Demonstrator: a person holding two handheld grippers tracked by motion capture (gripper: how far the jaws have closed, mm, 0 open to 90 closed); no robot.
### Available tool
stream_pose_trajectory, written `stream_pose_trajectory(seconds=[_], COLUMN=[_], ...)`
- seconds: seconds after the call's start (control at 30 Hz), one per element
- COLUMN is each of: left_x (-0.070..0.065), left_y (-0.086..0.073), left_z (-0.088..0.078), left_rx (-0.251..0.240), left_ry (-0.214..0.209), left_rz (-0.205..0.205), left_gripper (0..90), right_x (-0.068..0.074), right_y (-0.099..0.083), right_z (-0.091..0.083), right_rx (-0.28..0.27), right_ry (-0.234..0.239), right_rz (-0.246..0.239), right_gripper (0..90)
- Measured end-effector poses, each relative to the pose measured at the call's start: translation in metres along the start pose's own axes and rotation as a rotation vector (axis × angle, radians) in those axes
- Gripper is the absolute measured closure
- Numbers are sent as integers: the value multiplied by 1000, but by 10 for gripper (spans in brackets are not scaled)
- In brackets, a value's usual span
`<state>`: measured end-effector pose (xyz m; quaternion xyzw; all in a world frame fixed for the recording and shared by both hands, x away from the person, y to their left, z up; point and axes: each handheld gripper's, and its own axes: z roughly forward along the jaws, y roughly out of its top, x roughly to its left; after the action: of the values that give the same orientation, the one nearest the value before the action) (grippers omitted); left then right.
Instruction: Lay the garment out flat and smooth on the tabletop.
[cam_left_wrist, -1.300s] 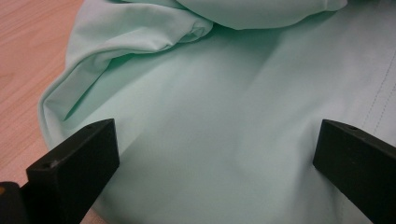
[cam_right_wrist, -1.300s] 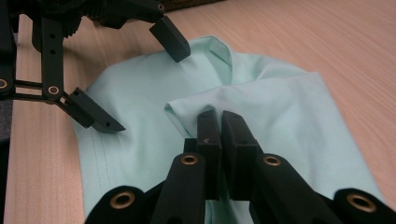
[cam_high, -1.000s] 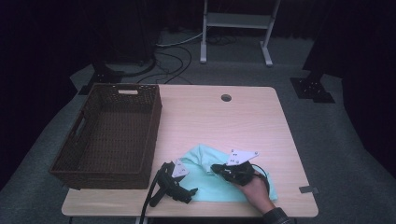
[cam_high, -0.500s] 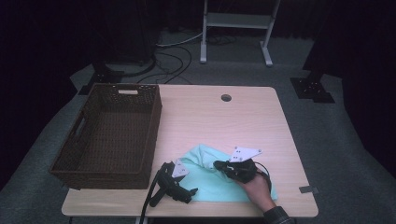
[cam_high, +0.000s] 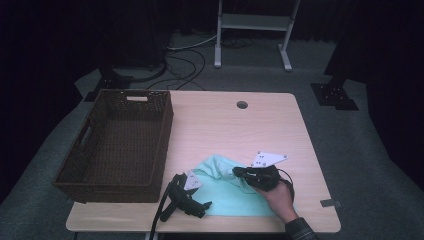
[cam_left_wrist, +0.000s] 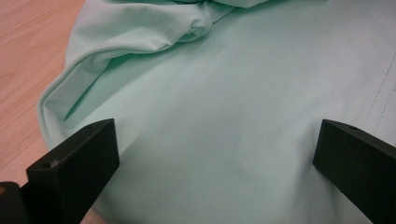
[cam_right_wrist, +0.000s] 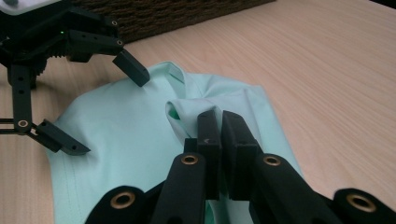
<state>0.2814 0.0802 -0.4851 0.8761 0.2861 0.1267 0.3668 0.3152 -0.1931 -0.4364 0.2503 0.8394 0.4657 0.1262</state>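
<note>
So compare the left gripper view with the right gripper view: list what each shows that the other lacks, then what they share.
Left gripper view alone: the left gripper's jaws standing wide apart over smooth cloth, pads pressing nothing.

Right gripper view alone: the right gripper shut on a raised fold, the wicker basket behind, and the left gripper seen from outside.

Both: the mint green cloth lying on the wooden table.
</note>
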Motion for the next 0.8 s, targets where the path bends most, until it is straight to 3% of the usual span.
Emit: stream_pose_trajectory(seconds=[0.47,0.8], left_x=[0,0], left_y=[0,0], left_z=[0,0], left_rx=[0,0], left_ry=[0,0], left_rz=[0,0], left_gripper=[0,0], right_x=[-28,-41], right_y=[8,11], right_z=[-9,-11], right_rx=[-14,-4], right_ry=[-34,-54], right_rz=[51,60], right_gripper=[864,865])
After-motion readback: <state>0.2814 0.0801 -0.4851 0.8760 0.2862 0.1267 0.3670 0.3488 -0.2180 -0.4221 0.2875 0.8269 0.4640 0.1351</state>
